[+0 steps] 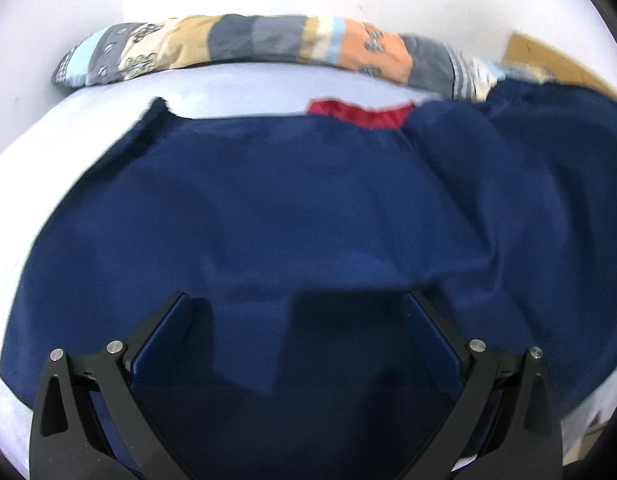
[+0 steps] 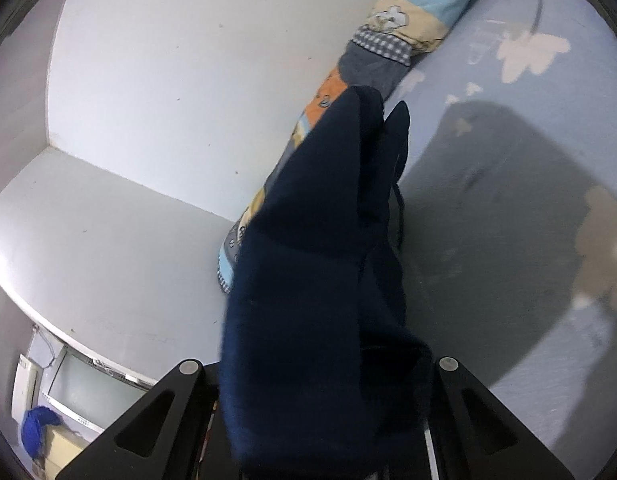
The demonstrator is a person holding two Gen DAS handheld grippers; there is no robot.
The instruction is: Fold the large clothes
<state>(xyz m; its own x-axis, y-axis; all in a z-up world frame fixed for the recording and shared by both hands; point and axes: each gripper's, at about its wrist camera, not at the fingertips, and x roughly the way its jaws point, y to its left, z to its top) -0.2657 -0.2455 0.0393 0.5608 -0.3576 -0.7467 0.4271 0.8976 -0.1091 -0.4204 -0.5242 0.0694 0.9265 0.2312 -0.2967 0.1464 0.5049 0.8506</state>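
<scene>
A large navy blue garment (image 1: pixel 292 208) lies spread over a pale bed sheet (image 1: pixel 236 88), with a red patch (image 1: pixel 360 114) showing at its far edge. My left gripper (image 1: pixel 296 320) hovers just above the cloth with its jaws wide apart and nothing between them. In the right wrist view a bunched fold of the same navy cloth (image 2: pixel 320 264) rises up from between the black arms of my right gripper (image 2: pixel 324 392). That gripper is shut on the cloth and holds it lifted above the bed; its fingertips are hidden by the fabric.
A long patchwork bolster (image 1: pixel 268 46) lies along the white wall behind the garment, also visible as a patchwork bolster (image 2: pixel 372 68) in the right wrist view. A cardboard box (image 1: pixel 548 62) sits at the far right. The bed sheet (image 2: pixel 520 128) has pale cloud prints.
</scene>
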